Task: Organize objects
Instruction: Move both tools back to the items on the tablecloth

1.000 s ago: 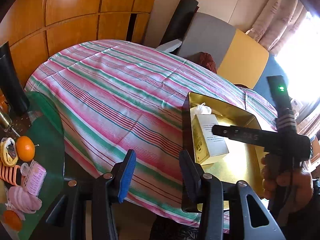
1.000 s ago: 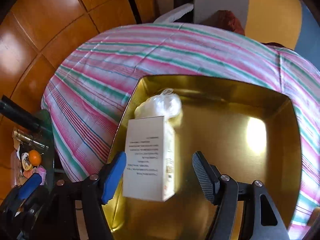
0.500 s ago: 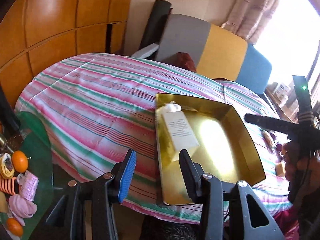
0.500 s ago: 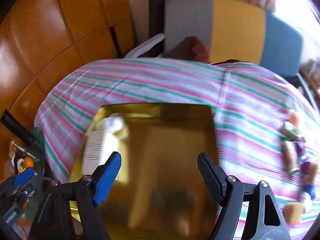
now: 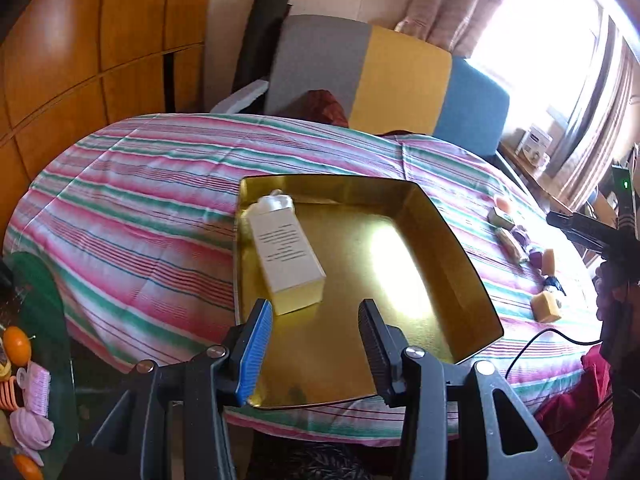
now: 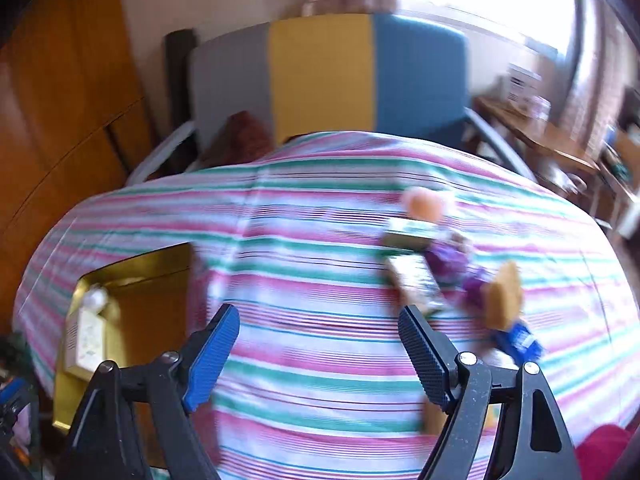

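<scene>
A: Striped cloth (image 5: 132, 216) covers the counter, wood panels behind, window glare on the right. Left wrist view first: what's on it?

B: Gold tray (image 5: 472, 276) near the front edge. White box (image 5: 286, 256) lies flat at the tray's left side, a small white bag (image 5: 276, 202) touching its far end. Loose bits (image 5: 520, 248) sit on the cloth right of the tray, well apart from it.

A: What's changed vs a sec ago?

B: Right gripper was over the box inside the tray; now it's off at the far right edge (image 5: 576, 226), hand (image 5: 612, 292) under it. Box stays put in the tray, so I'd judge that drop done and the next pick coming.

A: Left gripper?

B: Left gripper (image 5: 316, 344) hovers over the tray's near end, jaws partly open, nothing between them, touching nothing. Same gap as before.

A: Right wrist view?

B: Blurry, it's swinging. Cloth fills the frame, tray (image 6: 96, 276) now far left w/ the box (image 6: 86, 340) in it. Cluster (image 6: 448, 264) is ahead and right: a peach ball, small flat boxes, purple pieces, a tan block, a blue wrapper. Too smeared to name exactly.

A: Right jaws?

B: Right gripper (image 6: 320, 354) has jaws wide, and they've just been opening further. Empty, only cloth behind the gap. Right pad (image 6: 424, 354) sits just short of the nearest flat box, not touching as far as I can tell.

A: So?

B: Prob. lining up on that cluster; which piece, can't tell.
</scene>
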A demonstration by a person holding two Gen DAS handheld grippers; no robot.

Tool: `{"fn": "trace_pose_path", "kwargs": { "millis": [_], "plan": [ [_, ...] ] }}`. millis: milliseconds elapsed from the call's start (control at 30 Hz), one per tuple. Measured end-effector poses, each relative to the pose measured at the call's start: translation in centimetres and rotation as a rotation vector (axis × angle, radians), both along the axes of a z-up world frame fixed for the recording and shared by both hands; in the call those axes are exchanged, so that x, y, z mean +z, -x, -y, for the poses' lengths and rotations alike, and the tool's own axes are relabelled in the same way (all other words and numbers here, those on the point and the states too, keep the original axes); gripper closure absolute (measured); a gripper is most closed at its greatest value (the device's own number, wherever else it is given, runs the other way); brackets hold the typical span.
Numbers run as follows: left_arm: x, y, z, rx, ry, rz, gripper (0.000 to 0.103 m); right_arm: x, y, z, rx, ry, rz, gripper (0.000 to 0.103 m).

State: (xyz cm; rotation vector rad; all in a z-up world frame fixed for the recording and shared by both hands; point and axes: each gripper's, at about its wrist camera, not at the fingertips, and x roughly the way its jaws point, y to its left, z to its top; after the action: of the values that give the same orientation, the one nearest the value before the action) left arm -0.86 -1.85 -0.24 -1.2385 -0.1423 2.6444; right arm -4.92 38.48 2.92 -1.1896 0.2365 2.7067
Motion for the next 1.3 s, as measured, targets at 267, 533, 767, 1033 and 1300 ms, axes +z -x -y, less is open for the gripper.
{"fn": "trace_pose_path", "kwargs": {
  "millis": [267, 533, 767, 1033, 1300],
  "plan": [
    [0.2, 0.2, -2.3, -0.048, 0.017, 0.002, 0.058, -0.3, -3.7, -9.9, -0.253, 0.022, -0.048, 0.02],
    [-0.3, 0.8, -5.0, -0.112, 0.033, 0.022, 0.058, -3.1, -7.4, -18.0, -0.509, 0.096, -0.082, 0.017],
    [-0.4, 1.7, -8.5, -0.188, 0.05, 0.043, 0.058, -5.4, -10.7, -22.1, -0.679, 0.288, -0.143, 0.018],
    [-0.7, 2.2, -14.6, -0.338, 0.067, 0.063, 0.058, -6.9, -13.4, -24.6, -0.782, 0.495, -0.216, 0.018],
    [-0.4, 3.3, -20.2, -0.434, 0.063, 0.081, 0.058, -7.4, -12.3, -24.3, -0.731, 0.507, -0.184, 0.018]
  ]
}}
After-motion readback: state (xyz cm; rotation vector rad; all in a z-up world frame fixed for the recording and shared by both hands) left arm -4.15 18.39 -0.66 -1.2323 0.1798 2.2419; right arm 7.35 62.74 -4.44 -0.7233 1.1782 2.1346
